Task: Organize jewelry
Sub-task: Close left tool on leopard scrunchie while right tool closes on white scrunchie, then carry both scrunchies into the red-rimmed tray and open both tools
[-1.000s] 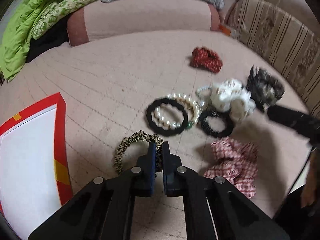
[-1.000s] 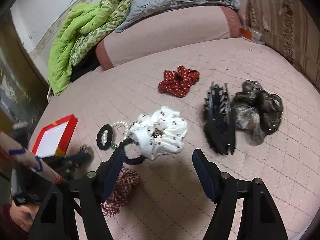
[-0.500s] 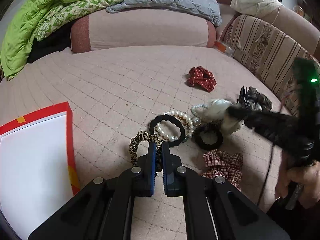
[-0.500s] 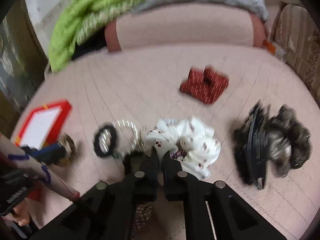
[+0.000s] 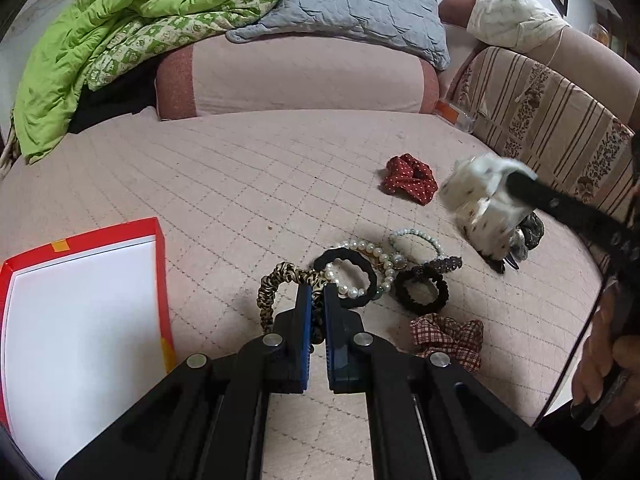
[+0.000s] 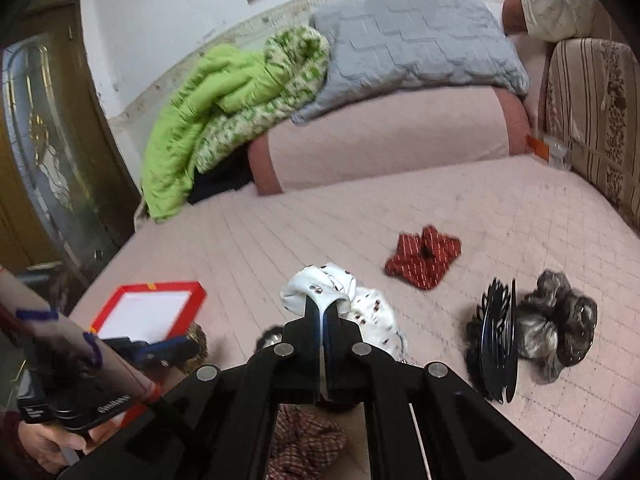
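Both grippers grip scrunchies: left gripper point(image 5: 316, 300) leopard scrunchie point(image 5: 276, 284), right gripper point(image 6: 323, 312) white scrunchie point(image 6: 320, 288) (pearl bracelets point(image 5: 368, 264) nearby).

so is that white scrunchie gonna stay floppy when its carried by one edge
Probably floppy: the white scrunchie is pinched at one fold by the right gripper and the rest droops in loose ruffles. It looks light, thin cloth hanging clear of the quilted bed cover. It will likely sway, and the small pinch could slip.
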`<move>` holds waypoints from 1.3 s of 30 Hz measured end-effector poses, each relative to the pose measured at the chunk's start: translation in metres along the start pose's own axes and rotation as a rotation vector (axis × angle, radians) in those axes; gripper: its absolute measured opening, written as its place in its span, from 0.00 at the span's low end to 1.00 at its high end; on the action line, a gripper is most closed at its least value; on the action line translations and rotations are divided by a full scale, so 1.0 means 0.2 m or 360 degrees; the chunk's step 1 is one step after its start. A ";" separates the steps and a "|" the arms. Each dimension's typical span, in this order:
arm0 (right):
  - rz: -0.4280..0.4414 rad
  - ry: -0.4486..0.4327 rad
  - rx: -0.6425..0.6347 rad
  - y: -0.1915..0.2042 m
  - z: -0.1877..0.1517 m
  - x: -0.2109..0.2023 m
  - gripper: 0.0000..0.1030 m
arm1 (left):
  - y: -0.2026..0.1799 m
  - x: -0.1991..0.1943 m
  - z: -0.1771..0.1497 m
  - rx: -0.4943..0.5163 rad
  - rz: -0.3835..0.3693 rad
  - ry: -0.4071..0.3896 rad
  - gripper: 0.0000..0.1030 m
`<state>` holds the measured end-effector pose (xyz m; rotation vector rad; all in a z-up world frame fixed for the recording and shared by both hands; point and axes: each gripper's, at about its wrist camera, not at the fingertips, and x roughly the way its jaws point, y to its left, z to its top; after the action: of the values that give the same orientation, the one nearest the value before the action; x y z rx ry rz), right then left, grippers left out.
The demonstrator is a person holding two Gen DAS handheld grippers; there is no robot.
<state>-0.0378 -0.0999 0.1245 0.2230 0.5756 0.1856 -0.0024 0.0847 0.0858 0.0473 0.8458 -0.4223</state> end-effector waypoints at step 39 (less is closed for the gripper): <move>0.0367 0.0174 -0.0161 0.63 -0.03 0.29 0.02 | 0.72 -0.25 -0.04 -0.0360 0.0314 -0.0092 0.05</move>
<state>-0.0069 0.0362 0.1221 0.1815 0.6467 0.4511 0.0181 0.2353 0.0994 -0.0899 0.8187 -0.1405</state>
